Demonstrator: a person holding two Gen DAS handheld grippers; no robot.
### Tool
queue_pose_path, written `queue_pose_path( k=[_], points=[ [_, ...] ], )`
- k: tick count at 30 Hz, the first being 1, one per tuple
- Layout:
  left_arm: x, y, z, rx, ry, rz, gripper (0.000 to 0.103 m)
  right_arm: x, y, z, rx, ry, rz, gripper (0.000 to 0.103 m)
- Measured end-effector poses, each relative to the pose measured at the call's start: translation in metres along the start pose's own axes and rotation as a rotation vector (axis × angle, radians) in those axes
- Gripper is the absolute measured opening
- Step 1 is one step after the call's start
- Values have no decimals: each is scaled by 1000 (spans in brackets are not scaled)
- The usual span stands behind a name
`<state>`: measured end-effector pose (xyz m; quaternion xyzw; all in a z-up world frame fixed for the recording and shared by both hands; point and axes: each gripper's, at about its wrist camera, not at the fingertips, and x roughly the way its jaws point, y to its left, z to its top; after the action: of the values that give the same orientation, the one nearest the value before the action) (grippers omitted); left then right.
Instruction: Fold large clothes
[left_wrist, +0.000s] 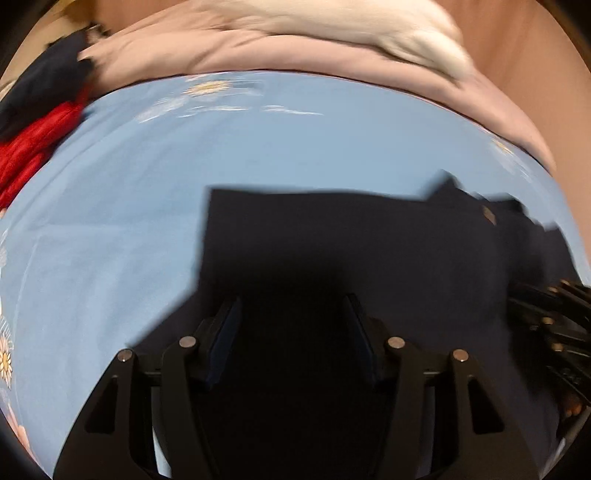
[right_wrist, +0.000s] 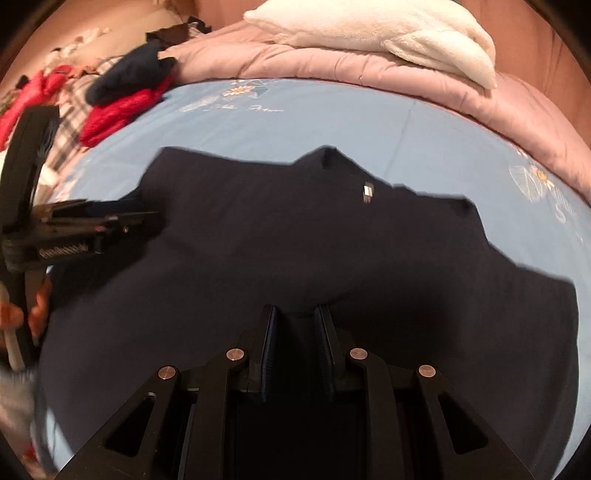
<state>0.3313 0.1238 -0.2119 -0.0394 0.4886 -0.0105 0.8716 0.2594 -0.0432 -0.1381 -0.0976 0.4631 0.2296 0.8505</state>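
**Navy garment spread on the bed, right jaws pinching its near edge**

The dark navy garment (right_wrist: 295, 240) lies flat on the blue bedsheet (right_wrist: 332, 122), spread wide, likely to make folding easy. The right gripper (right_wrist: 297, 317) has its jaws nearly closed on a raised fold at the near hem. The left gripper (left_wrist: 291, 310) hovers over the cloth's left part, jaws apart and empty. A small tag (right_wrist: 368, 192) near the collar is unreadable; the sheet's script lettering (right_wrist: 243, 108) is too blurred to read.
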Motion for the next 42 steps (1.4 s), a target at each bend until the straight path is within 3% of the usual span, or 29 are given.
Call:
queue_pose_path(
  k=[3,5,10,13,16,19,23,26,28,30,32,34,38,42],
  points=[
    [4,18,17,-77,-8,36,58,11,-7,24,30,-59,-38,24],
    [-2,24,24,-102,-22,33,56,16,-22,38,115,-83,-80,24],
    [-36,18,15,-60,-33,-67,57,-14,-44,39,251,-207,-35,24],
    [-60,-1,-11,6,-20,-151,57,-43,-43,18,252,-229,-3,24],
    [-82,-22,-43,96,-21,-187,57,-72,-42,-16,229,-229,-4,24],
    [-103,-40,-87,198,-30,-231,58,-101,-41,-57,199,-224,-55,24],
    [-99,-39,-127,237,-15,-251,64,-121,-59,-114,190,-182,-149,24],
    [-97,-36,-140,208,3,-249,64,-112,-75,-152,258,-86,-196,24],
    [-107,-30,-145,167,0,-269,64,-114,-83,-181,307,-74,-196,24],
    [-120,-20,-151,118,-11,-292,65,-128,-86,-196,353,-114,-154,24],
    [-131,-6,-160,57,-21,-291,70,-146,-93,-207,409,-167,-113,32],
    [-138,14,-168,-21,-38,-279,74,-164,-103,-214,452,-227,-96,52],
    [-140,39,-178,-123,-31,-268,74,-180,-124,-212,511,-315,-121,53],
    [-141,45,-181,-201,-38,-302,74,-162,-142,-199,551,-321,-85,53]
  ],
)
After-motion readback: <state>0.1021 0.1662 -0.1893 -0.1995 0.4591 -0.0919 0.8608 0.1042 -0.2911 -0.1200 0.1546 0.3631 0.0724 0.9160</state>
